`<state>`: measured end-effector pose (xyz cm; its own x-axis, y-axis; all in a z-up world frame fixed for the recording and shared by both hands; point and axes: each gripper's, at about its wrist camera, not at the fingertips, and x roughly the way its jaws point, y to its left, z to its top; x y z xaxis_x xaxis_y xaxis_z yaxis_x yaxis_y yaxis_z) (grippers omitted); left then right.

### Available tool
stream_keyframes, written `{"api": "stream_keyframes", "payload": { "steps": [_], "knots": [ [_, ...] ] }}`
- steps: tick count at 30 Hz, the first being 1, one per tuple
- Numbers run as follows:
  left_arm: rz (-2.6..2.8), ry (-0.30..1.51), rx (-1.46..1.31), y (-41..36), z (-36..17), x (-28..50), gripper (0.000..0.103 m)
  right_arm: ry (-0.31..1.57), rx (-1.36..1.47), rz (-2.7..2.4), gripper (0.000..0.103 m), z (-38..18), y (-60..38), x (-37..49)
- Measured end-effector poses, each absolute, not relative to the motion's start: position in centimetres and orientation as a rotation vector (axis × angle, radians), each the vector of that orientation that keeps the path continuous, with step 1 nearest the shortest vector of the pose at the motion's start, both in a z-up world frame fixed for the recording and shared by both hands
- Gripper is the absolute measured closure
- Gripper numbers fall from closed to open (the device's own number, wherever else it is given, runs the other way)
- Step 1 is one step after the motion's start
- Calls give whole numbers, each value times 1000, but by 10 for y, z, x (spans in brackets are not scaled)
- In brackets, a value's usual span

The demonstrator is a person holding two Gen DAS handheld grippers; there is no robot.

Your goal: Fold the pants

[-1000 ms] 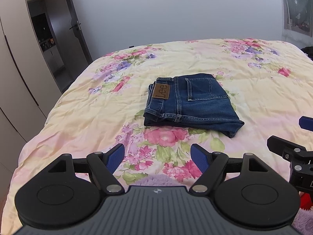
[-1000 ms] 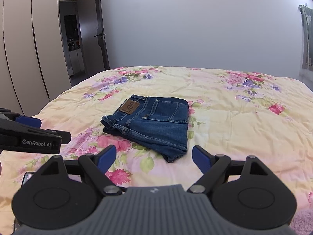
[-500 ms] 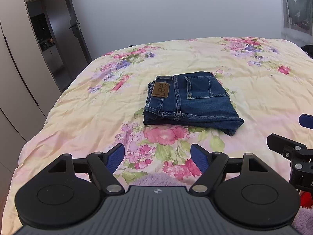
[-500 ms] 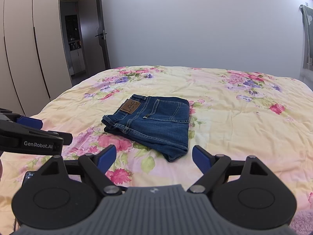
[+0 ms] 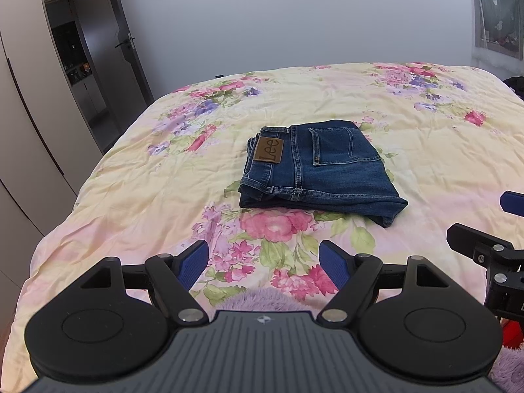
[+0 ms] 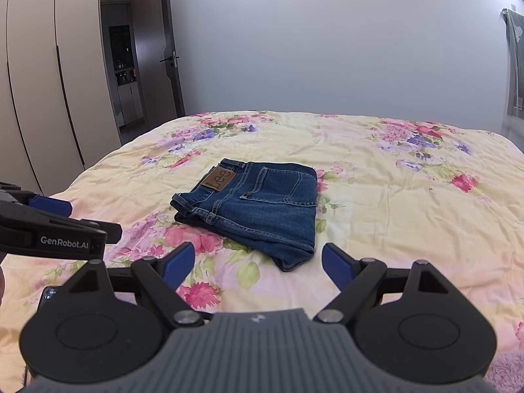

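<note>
Compared with one second ago, almost nothing has changed. The jeans (image 5: 319,168) lie in the same place on the bed (image 5: 131,203), and only the two cameras have shifted a very little, so the jeans sit slightly differently in each view. Both tools stay back over the near edge of the bed and neither touches the cloth. My judgement is that the folding is finished and the hands are only retreating or waiting.

Going from left to right in the left wrist view: at 9 o'clock stands the wardrobe (image 5: 29,131), and at about 10 o'clock the open door (image 5: 126,52). In the middle, at 12 o'clock from the left gripper (image 5: 267,263), the jeans are folded into a compact packet, with the brown label (image 5: 269,150) on top at the left and the back pocket (image 5: 340,145) beside it. The jaws of the left gripper are spread wide with nothing between them. At 3 o'clock the right gripper (image 5: 484,229) enters the picture; in its own view the right gripper (image 6: 257,263) is also released and holds nothing, with the jeans (image 6: 258,206) ahead at 12 o'clock.

No box, basket or other container is visible, so the jeans rest directly on the flowered blanket (image 6: 393,196).
</note>
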<state>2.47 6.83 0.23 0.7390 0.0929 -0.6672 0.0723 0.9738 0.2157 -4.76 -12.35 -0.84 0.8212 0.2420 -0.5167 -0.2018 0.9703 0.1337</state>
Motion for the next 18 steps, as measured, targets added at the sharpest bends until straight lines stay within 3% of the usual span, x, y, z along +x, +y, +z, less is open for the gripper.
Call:
{"api": "stream_keyframes", "payload": {
  "steps": [18],
  "knots": [
    [6, 745, 228, 65, 0, 22, 13, 560, 78, 237, 22, -7, -125, -48]
  ]
}}
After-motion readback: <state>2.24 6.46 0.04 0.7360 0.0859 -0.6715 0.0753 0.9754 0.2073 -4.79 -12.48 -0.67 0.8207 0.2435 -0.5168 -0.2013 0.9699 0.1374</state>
